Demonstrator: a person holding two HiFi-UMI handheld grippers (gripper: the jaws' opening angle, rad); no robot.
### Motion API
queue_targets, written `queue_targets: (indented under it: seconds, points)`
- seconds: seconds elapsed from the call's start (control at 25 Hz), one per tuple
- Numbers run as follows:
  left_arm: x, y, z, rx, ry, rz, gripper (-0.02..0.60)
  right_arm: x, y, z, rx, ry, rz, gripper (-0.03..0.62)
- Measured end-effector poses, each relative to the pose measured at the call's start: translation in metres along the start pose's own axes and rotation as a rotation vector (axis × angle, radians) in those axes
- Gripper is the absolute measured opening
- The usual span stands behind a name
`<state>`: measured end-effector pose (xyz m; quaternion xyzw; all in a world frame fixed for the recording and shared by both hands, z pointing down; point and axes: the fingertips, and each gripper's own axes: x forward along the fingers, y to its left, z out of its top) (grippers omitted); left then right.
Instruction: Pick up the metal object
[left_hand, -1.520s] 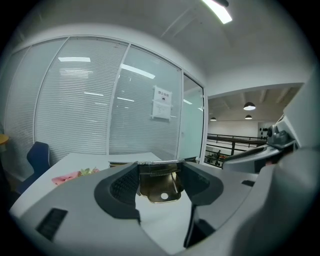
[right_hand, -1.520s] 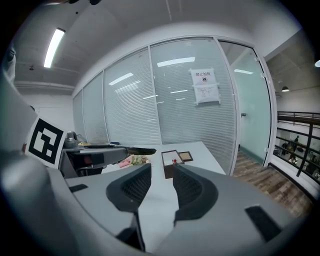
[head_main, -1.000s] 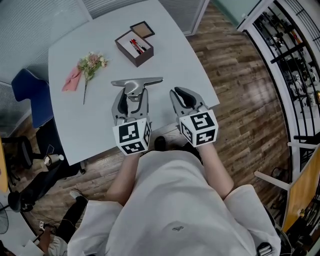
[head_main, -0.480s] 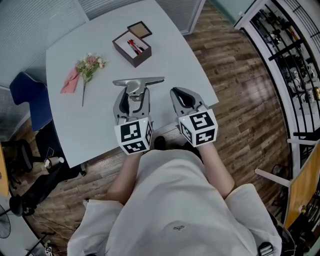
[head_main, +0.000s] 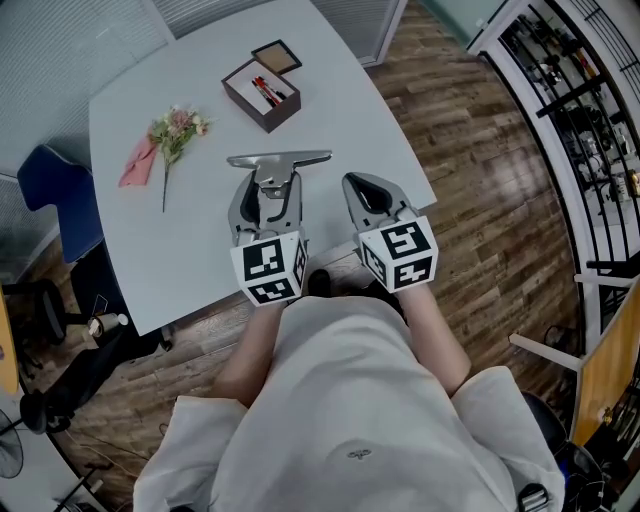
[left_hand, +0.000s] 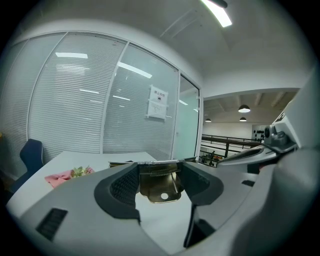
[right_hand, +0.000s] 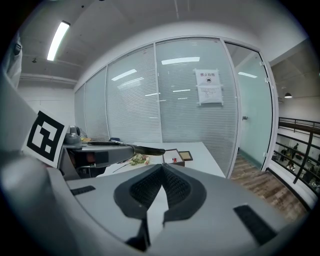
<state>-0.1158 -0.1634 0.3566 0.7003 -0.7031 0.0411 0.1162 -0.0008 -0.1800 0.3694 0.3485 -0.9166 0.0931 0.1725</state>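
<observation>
The metal object (head_main: 279, 159) is a T-shaped tool with a flat silver bar across its far end. My left gripper (head_main: 267, 186) is shut on its stem, over the white table (head_main: 200, 250). In the left gripper view the brassy stem (left_hand: 158, 189) sits between the two dark pads of the left gripper (left_hand: 160, 175) and touches both. My right gripper (head_main: 372, 190) hovers just right of it, near the table's front edge. Its jaws have just been closing and now meet with nothing between them, as the right gripper (right_hand: 161, 187) shows in its own view. The tool's bar (right_hand: 145, 149) shows there at the left.
A brown box (head_main: 264, 95) with red pens stands at the back of the table, with a small brown lid (head_main: 282, 57) behind it. A flower sprig (head_main: 178, 128) and a pink envelope (head_main: 138, 160) lie at the left. A blue chair (head_main: 55, 190) stands beside the table; wood floor lies at the right.
Both hands stay where they were, the left still gripping the tool. The right gripper's jaws have drawn together. The head view has drifted slightly.
</observation>
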Motion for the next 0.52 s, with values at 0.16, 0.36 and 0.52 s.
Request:
queue_targets:
  seconds: [0.16,0.36,0.52]
  points:
    - [0.0021,-0.0012,0.0005,0.002,0.003,0.000,0.268,0.0007,-0.0027,0.0009,0.001,0.000,0.001,0.008]
    - [0.0019,-0.0031,0.0004,0.003,0.003,0.002,0.268,-0.0010,-0.0043,0.0007,0.004,-0.004,0.003,0.008]
    - [0.0007,-0.0050,-0.0002,0.004,0.001,0.003,0.268,-0.0033,-0.0046,-0.0011,0.003,-0.004,0.006,0.006]
